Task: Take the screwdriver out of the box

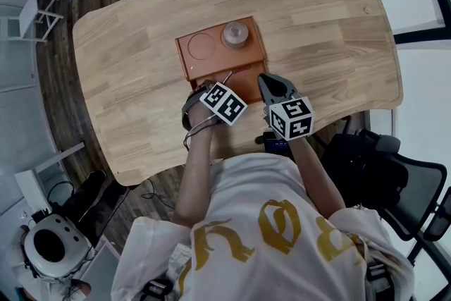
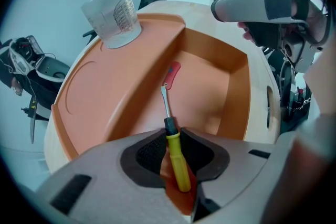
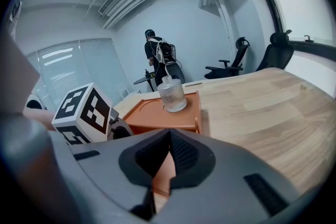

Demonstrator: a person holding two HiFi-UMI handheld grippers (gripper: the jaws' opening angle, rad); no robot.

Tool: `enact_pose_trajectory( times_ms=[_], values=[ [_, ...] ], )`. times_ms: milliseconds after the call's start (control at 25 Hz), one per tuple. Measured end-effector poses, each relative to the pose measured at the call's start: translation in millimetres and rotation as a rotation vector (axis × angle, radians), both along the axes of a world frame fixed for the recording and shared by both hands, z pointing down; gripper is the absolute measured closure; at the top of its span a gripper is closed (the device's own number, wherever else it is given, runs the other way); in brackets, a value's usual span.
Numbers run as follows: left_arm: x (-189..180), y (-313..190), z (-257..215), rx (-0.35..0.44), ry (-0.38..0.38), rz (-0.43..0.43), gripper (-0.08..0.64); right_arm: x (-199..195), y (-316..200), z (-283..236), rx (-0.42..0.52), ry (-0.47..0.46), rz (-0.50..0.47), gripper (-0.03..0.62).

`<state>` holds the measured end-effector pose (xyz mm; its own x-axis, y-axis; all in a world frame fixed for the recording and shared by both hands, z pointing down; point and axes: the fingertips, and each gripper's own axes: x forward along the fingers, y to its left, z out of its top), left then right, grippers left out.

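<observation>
The screwdriver (image 2: 177, 160) has a yellow handle, a black collar and a thin steel shaft. It lies in the deep compartment of the orange box (image 2: 239, 86), its tip by a small red piece (image 2: 172, 73). My left gripper (image 2: 173, 136) points straight down into that compartment, and its pads close on the handle near the collar. In the head view the left gripper (image 1: 215, 88) sits over the near side of the box (image 1: 184, 53). My right gripper (image 1: 271, 84) hovers just right of it, jaws together and empty, as the right gripper view (image 3: 169, 136) shows.
A clear glass bottle (image 1: 235, 34) stands on the box's shallow far section beside a round recess. The wooden table (image 1: 317, 32) stretches bare to the right. Office chairs (image 3: 236, 60) and a person (image 3: 157, 57) stand far behind.
</observation>
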<state>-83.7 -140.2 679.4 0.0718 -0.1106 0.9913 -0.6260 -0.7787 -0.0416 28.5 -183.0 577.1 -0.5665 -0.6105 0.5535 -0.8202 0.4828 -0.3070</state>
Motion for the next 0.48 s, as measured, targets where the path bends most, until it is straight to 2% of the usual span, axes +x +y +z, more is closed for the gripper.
enact_pose_trajectory(
  times_ms=[320, 480],
  values=[
    [9, 4, -7, 0.053, 0.053, 0.027, 0.479, 7, 1, -7, 0.010, -0.016, 0.025, 0.581],
    [9, 1, -14, 0.093, 0.074, 0.009, 0.480, 6, 1, -10, 0.020, -0.019, 0.019, 0.581]
  ],
)
